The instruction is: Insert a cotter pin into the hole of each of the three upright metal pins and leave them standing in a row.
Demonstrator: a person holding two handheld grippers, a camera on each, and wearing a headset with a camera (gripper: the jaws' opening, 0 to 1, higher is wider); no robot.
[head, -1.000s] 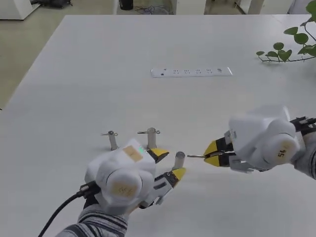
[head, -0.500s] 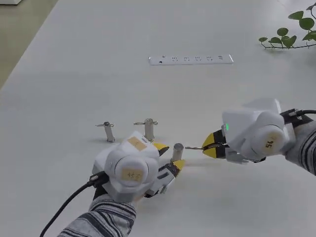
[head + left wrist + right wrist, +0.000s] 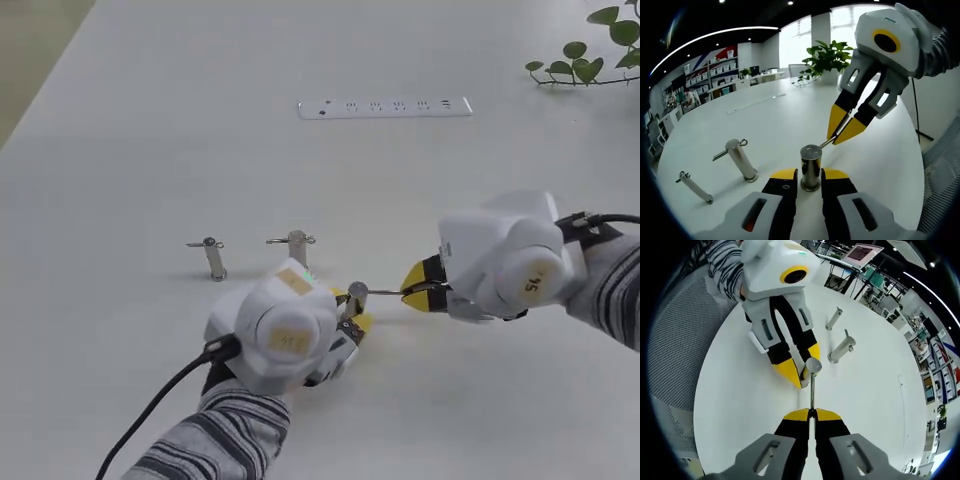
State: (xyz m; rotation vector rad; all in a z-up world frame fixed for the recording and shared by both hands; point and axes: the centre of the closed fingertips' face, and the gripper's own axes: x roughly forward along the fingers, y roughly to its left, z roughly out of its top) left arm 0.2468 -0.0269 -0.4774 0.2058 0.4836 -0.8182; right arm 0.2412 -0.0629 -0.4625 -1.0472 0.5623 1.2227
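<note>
White surface (image 3: pixel 300 170) ahead: your left tongs (image 3: pixel 810 173) clamp the short upright silver metal pin (image 3: pixel 811 156) low down. Your right tongs (image 3: pixel 812 413) pinch the thin wire cotter pin (image 3: pixel 812 390), lying level, tip at that pin's head from your right.

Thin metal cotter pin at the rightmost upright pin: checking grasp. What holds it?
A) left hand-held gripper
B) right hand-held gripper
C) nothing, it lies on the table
B: the right hand-held gripper is shut on the thin metal cotter pin; the left hand-held gripper clamps the upright metal pin.
</note>
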